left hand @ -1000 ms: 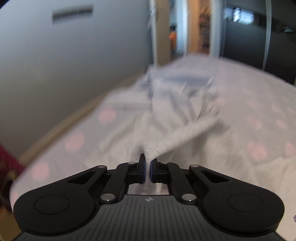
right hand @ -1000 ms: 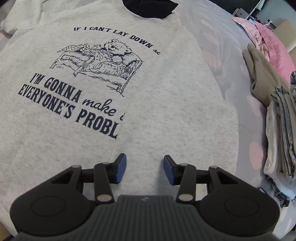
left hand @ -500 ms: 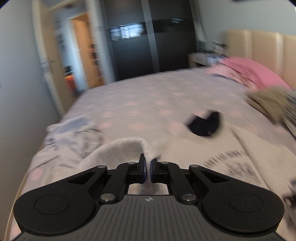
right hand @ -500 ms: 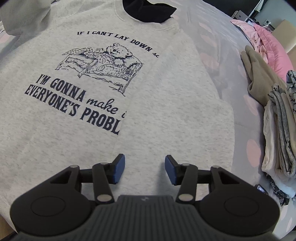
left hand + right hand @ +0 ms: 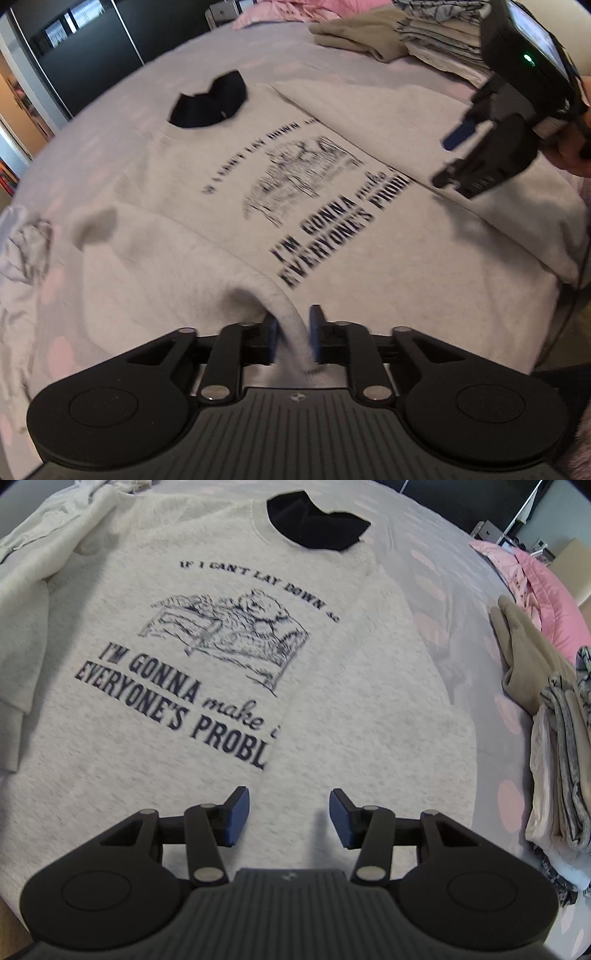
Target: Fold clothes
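Note:
A light grey sweatshirt with a dark printed bear and text lies face up on the bed, its right side folded inward over the print. It also shows in the left wrist view. My left gripper has its jaws slightly parted with the sweatshirt's left sleeve cuff between them, brought over the body. My right gripper is open and empty above the lower hem; it shows in the left wrist view too.
A black garment lies at the sweatshirt's collar. A stack of folded clothes and a tan garment sit at the right, with pink bedding behind. A crumpled white garment lies at the left.
My left gripper has swung right, carrying the sleeve from the bed's left side over the sweatshirt body, and its jaws have parted a little. The right gripper has stayed nearly still.

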